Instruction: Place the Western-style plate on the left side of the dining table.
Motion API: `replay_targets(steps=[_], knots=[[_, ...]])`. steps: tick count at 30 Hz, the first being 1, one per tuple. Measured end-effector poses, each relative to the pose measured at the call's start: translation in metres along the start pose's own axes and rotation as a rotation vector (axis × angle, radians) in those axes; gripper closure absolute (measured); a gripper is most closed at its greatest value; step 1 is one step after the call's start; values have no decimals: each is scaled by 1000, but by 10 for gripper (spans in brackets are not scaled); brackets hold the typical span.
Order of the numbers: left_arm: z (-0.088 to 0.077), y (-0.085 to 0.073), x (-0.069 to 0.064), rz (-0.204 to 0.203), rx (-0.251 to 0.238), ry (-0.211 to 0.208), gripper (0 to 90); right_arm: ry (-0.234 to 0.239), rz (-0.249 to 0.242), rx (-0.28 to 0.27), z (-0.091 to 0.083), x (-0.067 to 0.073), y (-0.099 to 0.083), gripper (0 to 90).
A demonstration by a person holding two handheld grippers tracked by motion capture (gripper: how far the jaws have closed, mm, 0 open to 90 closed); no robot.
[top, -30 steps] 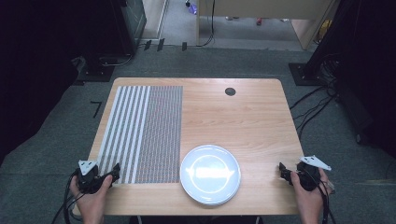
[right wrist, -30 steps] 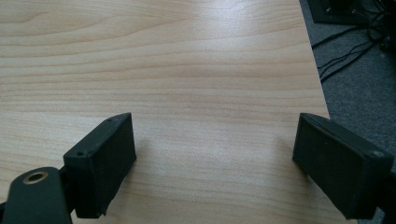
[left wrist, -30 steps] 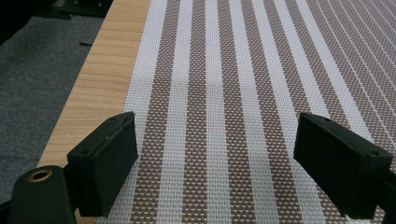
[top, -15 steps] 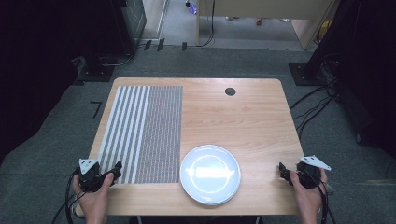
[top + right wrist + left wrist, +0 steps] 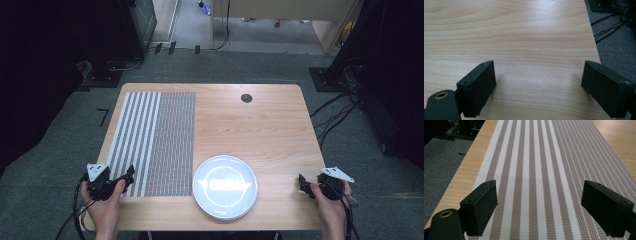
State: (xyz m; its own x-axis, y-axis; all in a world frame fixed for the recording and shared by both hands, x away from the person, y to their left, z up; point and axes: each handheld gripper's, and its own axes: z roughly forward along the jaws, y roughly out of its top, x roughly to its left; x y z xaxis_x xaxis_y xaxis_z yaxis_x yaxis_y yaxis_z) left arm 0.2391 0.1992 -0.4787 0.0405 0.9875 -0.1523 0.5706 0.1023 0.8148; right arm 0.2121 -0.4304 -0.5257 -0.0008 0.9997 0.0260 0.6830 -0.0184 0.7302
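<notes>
two grippers hover at the near edge of the bench (image 5: 260,125), one at each corner, and both have their fingers spread wide with nothing between them. the left gripper (image 5: 127,177) sits over the near left corner of the striped mat (image 5: 155,142), pointing away from the person and slightly toward the middle of the bench. in the left gripper view its fingers (image 5: 482,206) stand wide apart above the mat (image 5: 541,170), whose stripes run straight ahead between them. the mat lies flat on the left half of the bench, its long axis running from the near edge to the far edge, with broad white stripes on its left part and a fine weave on its right. the white plate (image 5: 225,186) rests just beside the mat's near right corner. the right gripper (image 5: 301,181) points left toward the plate, well apart from it; in the right gripper view its fingers (image 5: 480,85) are over bare wood (image 5: 524,37)
</notes>
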Motion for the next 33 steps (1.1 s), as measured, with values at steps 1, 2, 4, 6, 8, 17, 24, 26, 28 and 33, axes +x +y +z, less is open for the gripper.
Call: replay_targets(steps=[1, 2, 4, 6, 8, 17, 24, 26, 28, 33], knots=[[1, 1, -3, 1, 0, -1, 137, 0, 0, 0, 0, 0, 0, 117], [2, 2, -5, -3, -1, -6, 137, -2, 1, 0, 0, 0, 0, 117], [3, 5, -12, -26, -8, -26, 137, -4, -1, -1, 0, 1, 0, 119], [5, 7, -19, -31, -18, -45, 138, -6, 1, -3, 0, 1, 0, 120], [7, 6, -27, -13, -16, -60, 138, -6, 5, -1, -1, 1, 0, 121], [13, -4, -33, 4, 10, -91, 138, -34, 34, -1, 0, 4, 0, 119], [10, -5, -42, 38, 11, -116, 137, -83, 51, -12, -2, 11, -1, 133], [9, -5, -43, 33, 6, -121, 137, -101, 45, -18, -3, 15, -1, 141], [8, -5, -45, 38, 6, -127, 137, -93, 44, -19, -5, 19, 0, 141], [7, -6, -51, 58, 8, -146, 137, -50, 43, -47, -9, 29, 5, 140]])
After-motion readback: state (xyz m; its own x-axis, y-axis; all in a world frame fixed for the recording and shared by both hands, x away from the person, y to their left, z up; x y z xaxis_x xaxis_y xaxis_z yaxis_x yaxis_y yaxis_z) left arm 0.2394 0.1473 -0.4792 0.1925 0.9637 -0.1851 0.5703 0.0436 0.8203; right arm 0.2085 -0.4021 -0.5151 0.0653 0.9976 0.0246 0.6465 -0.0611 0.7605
